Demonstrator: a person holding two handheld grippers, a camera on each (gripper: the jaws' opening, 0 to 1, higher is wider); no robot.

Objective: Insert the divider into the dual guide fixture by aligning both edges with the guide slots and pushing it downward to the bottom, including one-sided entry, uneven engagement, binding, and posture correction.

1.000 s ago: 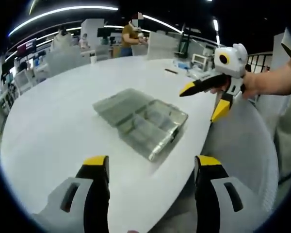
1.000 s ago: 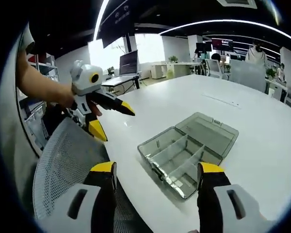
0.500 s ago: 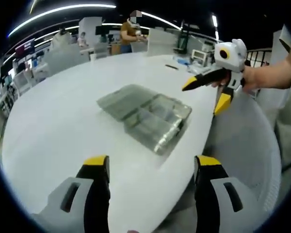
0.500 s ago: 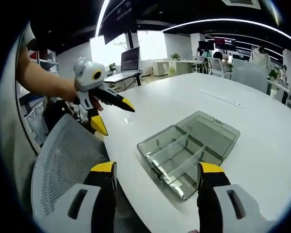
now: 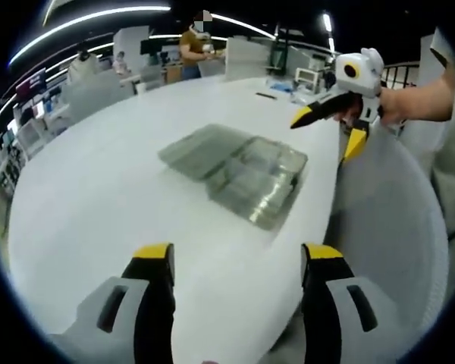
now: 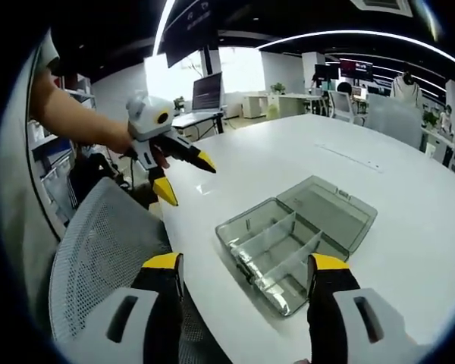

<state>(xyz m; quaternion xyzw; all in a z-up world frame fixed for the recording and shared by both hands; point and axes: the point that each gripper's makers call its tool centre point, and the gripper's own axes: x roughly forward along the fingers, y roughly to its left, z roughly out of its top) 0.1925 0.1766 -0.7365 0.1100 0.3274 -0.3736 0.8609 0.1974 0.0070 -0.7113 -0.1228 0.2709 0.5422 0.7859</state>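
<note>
Both my claws are up in the air, apart from everything, and neither carries anything. My left claw (image 5: 239, 262) has its jaws spread wide, and so does my right claw (image 6: 243, 271); I can see each one from the other's view, also gaping, the right one (image 5: 341, 129) off past the worktop's edge and the left one (image 6: 183, 176) over the near corner by the mesh chair (image 6: 106, 250).

The clear plastic box (image 6: 292, 241) lies open on the white worktop (image 6: 303, 159), its lid flat behind it and its tray close to the rounded edge. I can make out partitions standing inside it, with a long one running down the middle, but I cannot tell which piece is the loose divider or whether it is already seated in its slots.

That is my first worry: clear plastic on clear plastic, so I could grab a fixed wall instead of the divider. The second is the box itself; it looks light and sits near the edge, so a downward push with one claw, without the other bracing it, could skate it off the worktop. Third, if I press one end of the divider before the other has found its slot, it will likely tilt and jam, and forcing it could bend the thin plastic.
</note>
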